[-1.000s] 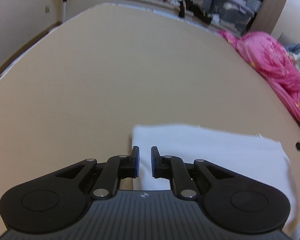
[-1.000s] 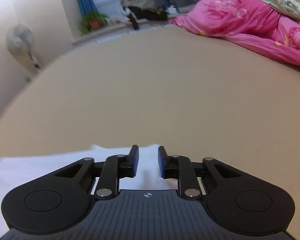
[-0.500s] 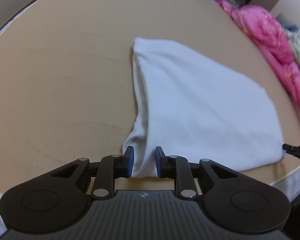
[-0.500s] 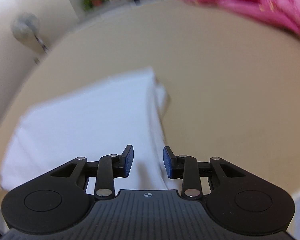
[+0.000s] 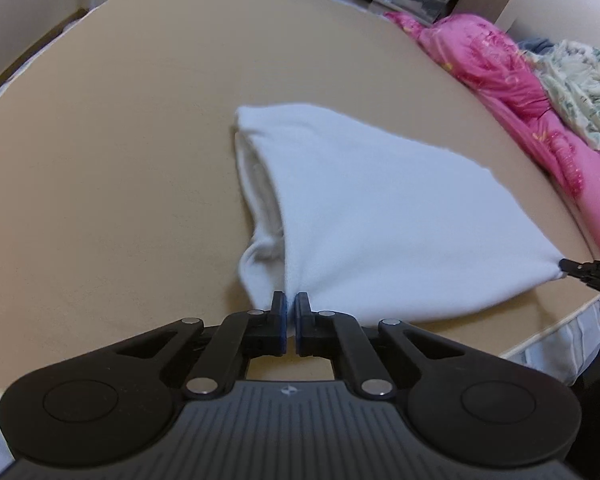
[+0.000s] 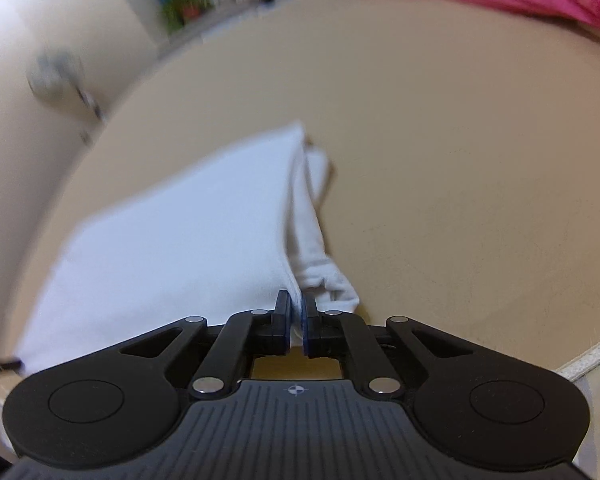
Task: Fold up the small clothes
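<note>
Both grippers, left gripper (image 5: 291, 307) and right gripper (image 6: 296, 307), just clamped the white garment's (image 5: 380, 216) near corners, so next it's lift and fold away.

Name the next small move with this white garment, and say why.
Probably lift both near corners together and carry them toward the far edge. The left gripper and right gripper have just closed, each pinching a near corner of the white garment, which lies flat on the tan surface.

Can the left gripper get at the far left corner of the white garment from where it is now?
Probably yes: nothing lies between, only bare tan surface. But the left gripper is shut on the white garment at its near edge and must release first.
</note>
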